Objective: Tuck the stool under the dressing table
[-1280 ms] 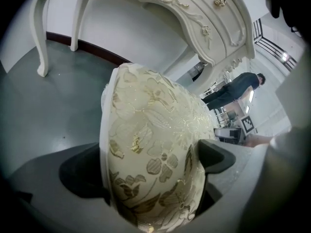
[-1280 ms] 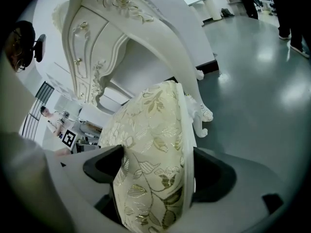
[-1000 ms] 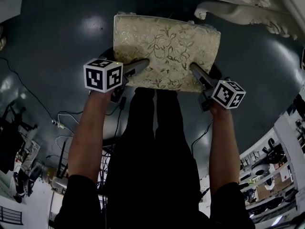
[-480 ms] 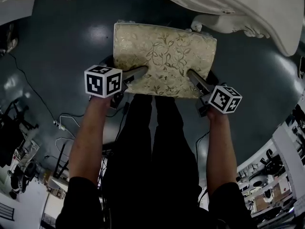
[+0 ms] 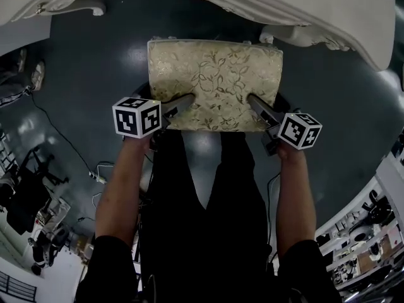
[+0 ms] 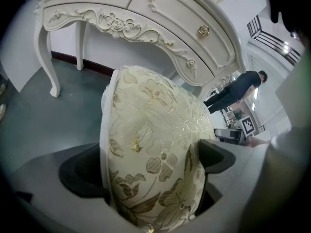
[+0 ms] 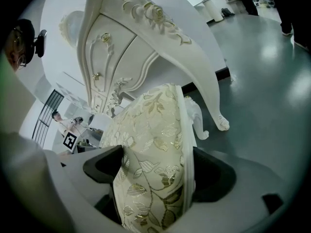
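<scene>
The stool (image 5: 213,81) has a cream cushion with a gold leaf pattern. In the head view it stands just in front of the white carved dressing table (image 5: 265,2), its far edge near the table's front. My left gripper (image 5: 183,101) is shut on the cushion's near left edge, and my right gripper (image 5: 255,101) is shut on the near right edge. In the left gripper view the cushion (image 6: 150,149) fills the jaws, with the table's drawers (image 6: 160,13) beyond. The right gripper view shows the cushion (image 7: 153,169) pinched between the jaws below a curved table leg (image 7: 194,72).
The floor (image 5: 82,74) is dark grey and glossy. Cables (image 5: 95,175) and equipment lie at the left behind me. A carved table leg (image 5: 303,35) stands close to the stool's far right corner. A person (image 6: 238,89) stands in the background.
The stool and both grippers have moved forward toward the dressing table; the table front now spans the top of the head view.
</scene>
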The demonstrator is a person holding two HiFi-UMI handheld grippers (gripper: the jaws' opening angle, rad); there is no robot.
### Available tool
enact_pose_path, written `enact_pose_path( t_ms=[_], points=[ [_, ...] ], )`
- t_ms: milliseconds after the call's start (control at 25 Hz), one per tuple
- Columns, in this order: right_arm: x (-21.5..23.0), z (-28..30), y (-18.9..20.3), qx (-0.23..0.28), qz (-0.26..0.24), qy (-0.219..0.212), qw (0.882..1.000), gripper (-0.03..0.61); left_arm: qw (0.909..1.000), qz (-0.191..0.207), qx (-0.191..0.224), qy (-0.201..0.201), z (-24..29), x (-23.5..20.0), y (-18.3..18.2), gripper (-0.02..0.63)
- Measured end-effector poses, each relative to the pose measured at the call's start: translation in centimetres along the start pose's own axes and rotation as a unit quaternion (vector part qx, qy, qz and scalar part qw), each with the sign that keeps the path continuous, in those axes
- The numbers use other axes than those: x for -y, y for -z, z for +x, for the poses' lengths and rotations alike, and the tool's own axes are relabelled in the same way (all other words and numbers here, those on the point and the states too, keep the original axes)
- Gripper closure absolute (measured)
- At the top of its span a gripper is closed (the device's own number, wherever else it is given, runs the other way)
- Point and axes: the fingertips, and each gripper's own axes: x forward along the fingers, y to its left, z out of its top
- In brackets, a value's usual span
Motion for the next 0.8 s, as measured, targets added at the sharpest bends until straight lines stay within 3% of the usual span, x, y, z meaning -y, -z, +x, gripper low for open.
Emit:
enact_pose_path(
  t_ms=[280,520,800],
  points=[
    [-0.5,-1.0,0.2,0.032,0.006,0.017,0.999,0.127,0.9992,0.032,0.002,0.025,0.2,0.1,-1.1,0.023],
    [-0.4,-0.6,-0.9,0.001,-0.053,0.012,0.999,0.128,0.9985,-0.019,0.042,0.029,1.0,-0.1,1.2,0.023],
    [-1.4,-1.5,-0.7,0.007,-0.023,0.013,1.000,0.127,0.9993,0.000,0.030,0.022,-0.9,0.6,0.0,0.023]
  ],
)
